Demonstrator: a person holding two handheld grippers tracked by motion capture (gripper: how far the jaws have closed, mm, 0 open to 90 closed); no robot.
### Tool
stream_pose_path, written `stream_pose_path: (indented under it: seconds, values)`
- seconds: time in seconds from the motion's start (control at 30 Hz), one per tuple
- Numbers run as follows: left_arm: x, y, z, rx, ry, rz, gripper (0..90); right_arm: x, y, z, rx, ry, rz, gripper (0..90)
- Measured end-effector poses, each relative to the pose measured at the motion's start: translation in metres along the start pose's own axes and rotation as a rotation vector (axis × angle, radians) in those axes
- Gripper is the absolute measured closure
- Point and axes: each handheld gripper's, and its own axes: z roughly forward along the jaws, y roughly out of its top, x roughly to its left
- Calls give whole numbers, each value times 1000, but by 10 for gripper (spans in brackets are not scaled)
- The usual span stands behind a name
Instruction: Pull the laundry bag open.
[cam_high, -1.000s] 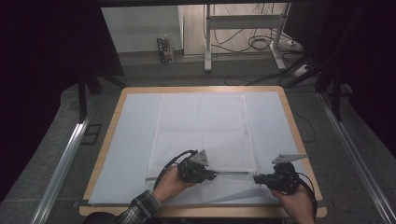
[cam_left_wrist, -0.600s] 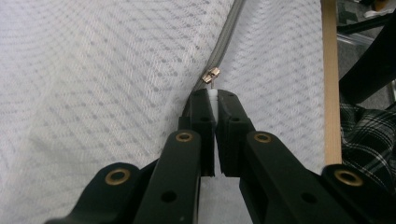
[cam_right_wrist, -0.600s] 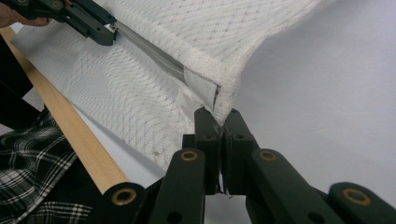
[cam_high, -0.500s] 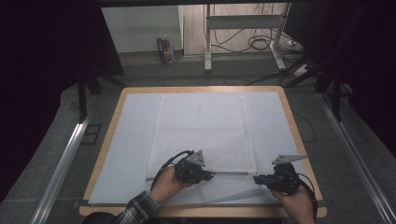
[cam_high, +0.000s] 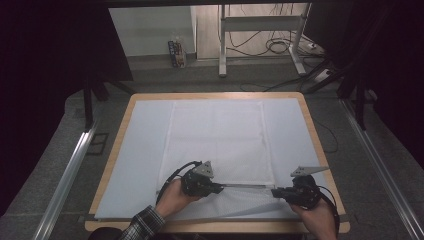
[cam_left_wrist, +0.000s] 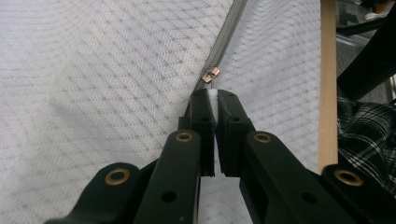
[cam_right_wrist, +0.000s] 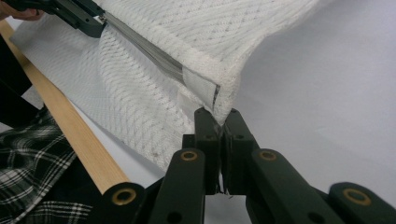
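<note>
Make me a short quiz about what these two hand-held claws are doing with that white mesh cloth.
1. True or false: the left gripper is shut on the zipper pull of the mesh bag.
2. What does the right gripper pinch? A) the wooden table edge B) the bag's corner at the zipper's end C) a cable
3. Fill in: in the high view the zipper runs along the bag's ____ edge, nearest the person.

Key: 1 true: white tab between the jaws, brass slider just beyond. 2 B. 3 near (bottom).
</note>
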Motion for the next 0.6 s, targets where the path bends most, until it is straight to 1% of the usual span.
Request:
stream_pose_path:
  seconds: [0.07,0.17,0.27,0.43,0.5,0.6]
  values:
    - [0,-1,-1,4,7,2,871,0,0,0,2,-5,-3,858]
    - [2,-3,-2,-13,-16,-19,871,0,0,0,-1,-1,-3,858]
    - [2,-4,-4,-6,-4,-17,871,1,0,-1,2,-7,-6,858]
    - [2,-7,-7,-12,-5,-23,871,1,1,-1,4,-5,-13,858]
    - [2,-8,-8,-6,3,-19,871,2,1,0,9,-18,-19,858]
    - [3,-11,-11,-12,1,-31,871,3,1,-1,7,-18,-20,859]
